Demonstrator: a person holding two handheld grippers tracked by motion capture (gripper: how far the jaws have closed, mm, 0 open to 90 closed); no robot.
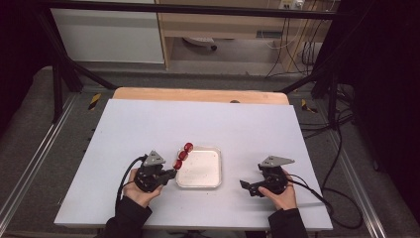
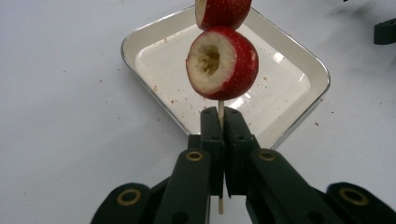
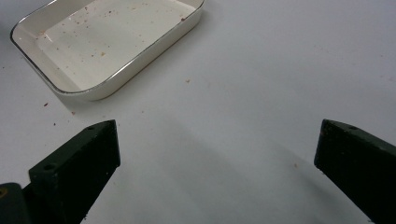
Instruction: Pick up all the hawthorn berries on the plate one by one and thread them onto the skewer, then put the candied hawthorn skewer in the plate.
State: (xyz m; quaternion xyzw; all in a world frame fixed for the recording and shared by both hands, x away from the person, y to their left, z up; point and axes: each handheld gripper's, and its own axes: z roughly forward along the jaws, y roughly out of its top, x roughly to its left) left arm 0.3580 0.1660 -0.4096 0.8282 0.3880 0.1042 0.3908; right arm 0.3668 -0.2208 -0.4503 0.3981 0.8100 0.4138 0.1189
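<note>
My left gripper [image 1: 171,173] is shut on a thin wooden skewer [image 2: 220,112] that carries red cored fruits [image 2: 222,62]; in the high view three red fruits [image 1: 183,155] line up on the stick over the left edge of a white tray [image 1: 214,180]. The left gripper view has the skewer pinched between the two black jaws, above the tray [image 2: 154,39]. To the right of the tray my right gripper [image 1: 247,187] stands open above the bare table, nothing between its jaws. The right gripper view has the tray [image 3: 154,44] at the upper left.
The white table top [image 1: 247,129] has small red crumbs around the tray. A wooden board edge [image 1: 198,94] runs along the table's far side. Black frame bars and cables stand beyond the table at the right.
</note>
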